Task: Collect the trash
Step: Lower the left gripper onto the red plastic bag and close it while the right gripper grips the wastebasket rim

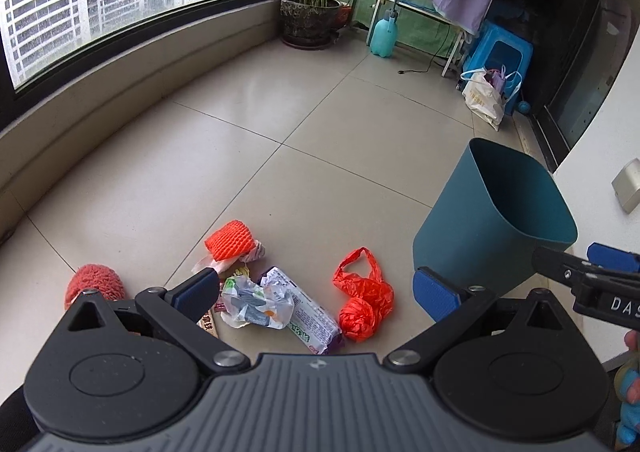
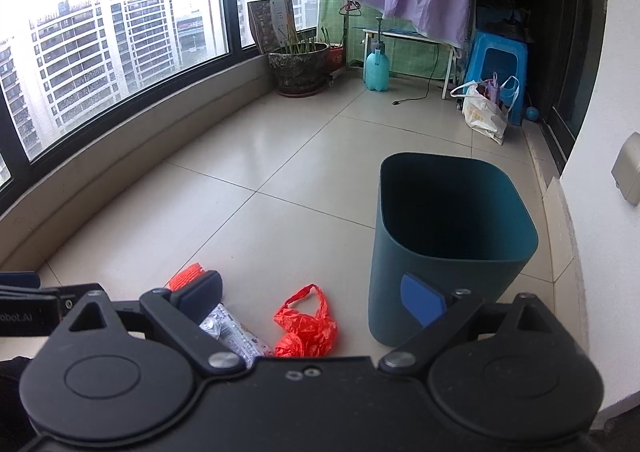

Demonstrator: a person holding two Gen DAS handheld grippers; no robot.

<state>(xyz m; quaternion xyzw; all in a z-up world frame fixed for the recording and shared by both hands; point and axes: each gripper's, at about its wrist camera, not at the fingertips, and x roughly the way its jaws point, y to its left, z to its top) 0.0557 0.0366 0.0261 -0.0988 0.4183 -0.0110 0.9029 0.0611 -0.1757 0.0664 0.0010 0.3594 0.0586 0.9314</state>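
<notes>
i see both grippers above the floor, and both have the jaws spread wide with nothing between them. the left gripper [image 1: 316, 290] hangs over the trash pile; the right gripper [image 2: 316, 298] looks more toward the bin [image 2: 452, 252].

in the left view the trash lies near together at about 6 o'clock on the tiles: a crumpled wrapper [image 1: 256, 302] lies against the long snack pack [image 1: 312, 316], a red bag [image 1: 362, 302] is just beside them at 3 o'clock, and an orange foam net [image 1: 232, 240] is at 11 o'clock from the wrapper. a fuzzy red thing [image 1: 94, 284] sits at 9 o'clock, partly hidden by the left finger, and i cannot tell if it is trash. the bin stands upright at 3 o'clock from the pile, and i see nothing inside it.

the risks, as i judge them:
- the wrapper and the pack touch, so a wide close may catch both or push one away.
- the red bag is thin and slippery; a pinch on a loose fold may slip on the way.
- the bin looks light, so a bump from the right gripper may tip it.
- the two grippers are near each other, and they may collide over the pile.
</notes>
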